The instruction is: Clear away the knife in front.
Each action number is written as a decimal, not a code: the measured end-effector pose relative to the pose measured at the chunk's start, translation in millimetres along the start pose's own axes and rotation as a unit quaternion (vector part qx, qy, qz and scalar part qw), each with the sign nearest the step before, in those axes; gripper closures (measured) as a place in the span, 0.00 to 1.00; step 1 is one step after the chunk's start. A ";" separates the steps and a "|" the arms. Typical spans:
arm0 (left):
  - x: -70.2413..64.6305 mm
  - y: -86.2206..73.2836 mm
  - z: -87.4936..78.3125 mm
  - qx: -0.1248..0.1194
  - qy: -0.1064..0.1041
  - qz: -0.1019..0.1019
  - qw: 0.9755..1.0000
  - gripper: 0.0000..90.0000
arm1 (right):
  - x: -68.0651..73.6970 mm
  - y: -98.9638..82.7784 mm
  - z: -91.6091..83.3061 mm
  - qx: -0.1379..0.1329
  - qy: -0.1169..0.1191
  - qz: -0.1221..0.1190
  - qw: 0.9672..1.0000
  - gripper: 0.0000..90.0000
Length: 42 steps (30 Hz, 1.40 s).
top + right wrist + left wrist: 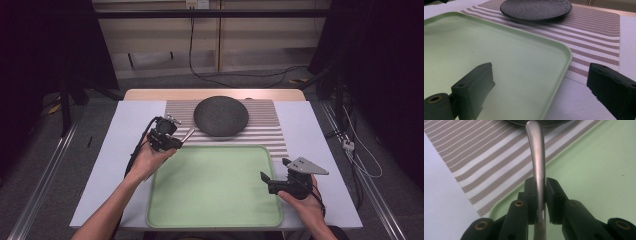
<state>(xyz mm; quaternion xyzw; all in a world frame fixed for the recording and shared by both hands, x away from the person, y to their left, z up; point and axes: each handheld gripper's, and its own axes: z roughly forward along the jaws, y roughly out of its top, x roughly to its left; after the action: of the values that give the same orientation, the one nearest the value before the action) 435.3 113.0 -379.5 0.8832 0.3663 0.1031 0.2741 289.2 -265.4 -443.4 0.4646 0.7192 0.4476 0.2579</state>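
Note:
A slim metal utensil handle (536,152) runs up between the jaws of my left gripper (540,187), which is shut on it. Its far end is hidden at the top edge, near a dark plate's rim. In the high view the left gripper (176,140) hovers over the far left corner of a light green tray (215,187), with the handle (188,134) pointing toward the dark round plate (221,116). My right gripper (273,169) is open and holds nothing at the tray's right edge. In its own view the right gripper (541,72) straddles the tray's rim (564,52).
The plate (536,8) rests on a striped brown and white placemat (265,125) behind the tray. Everything sits on a white table top (125,150). Cables trail over the floor behind the table.

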 end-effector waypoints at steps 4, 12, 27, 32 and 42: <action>-8.0 -3.9 -0.2 0.002 0.002 0.004 1.000 0.89 | 0.6 0.1 0.3 0.000 0.001 0.001 1.000 0.08; -21.8 -13.9 -0.5 0.007 -0.001 0.004 1.000 0.89 | 0.5 0.0 0.2 0.001 0.000 0.000 1.000 0.08; -37.2 -28.3 9.9 0.032 0.000 -0.002 0.999 0.89 | 1.1 0.1 0.5 0.001 0.003 -0.004 1.000 0.08; -39.1 -32.3 20.2 0.041 -0.005 -0.004 0.999 0.89 | 1.1 0.2 0.4 0.001 0.004 -0.004 1.000 0.08; -45.5 -33.4 33.0 0.052 -0.008 -0.005 0.999 0.89 | 1.3 -0.1 0.9 0.003 0.005 -0.007 1.000 0.08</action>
<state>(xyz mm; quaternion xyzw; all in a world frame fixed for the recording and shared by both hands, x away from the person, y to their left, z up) 395.9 86.9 -424.6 0.8952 0.3737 0.0754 0.2308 289.3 -263.9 -443.8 0.4581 0.7249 0.4463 0.2560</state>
